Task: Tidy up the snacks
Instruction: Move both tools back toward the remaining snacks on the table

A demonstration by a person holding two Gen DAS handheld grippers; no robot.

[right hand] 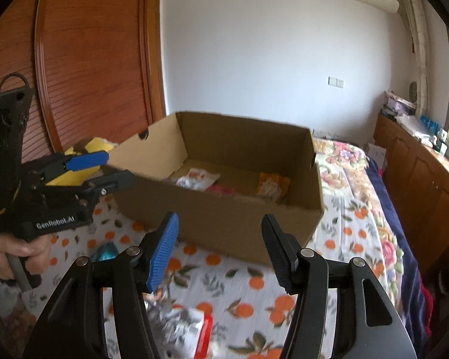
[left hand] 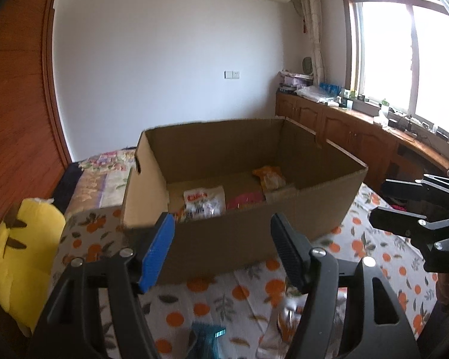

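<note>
An open cardboard box (left hand: 248, 239) (right hand: 224, 218) stands on the orange-patterned bedspread (left hand: 224, 299). Inside it lie a white snack packet (left hand: 205, 203) (right hand: 197, 178), an orange packet (left hand: 269, 176) (right hand: 272, 185) and a pink one (left hand: 245, 200). My left gripper (left hand: 221, 251) (right hand: 113, 169) is open and empty in front of the box's near wall. My right gripper (right hand: 218, 251) (left hand: 378, 202) is also open with nothing between its pads, just short of the box. Loose on the bedspread below are a teal packet (left hand: 208, 338) (right hand: 106, 252) and a blurred white-and-red packet (right hand: 188, 332).
A yellow plush toy (left hand: 21, 254) lies left of the box. A wooden wardrobe (right hand: 89, 59) rises behind it. Low wooden cabinets (left hand: 344, 128) with clutter run under the window at right. A person's hand (right hand: 12, 254) grips the left gripper's handle.
</note>
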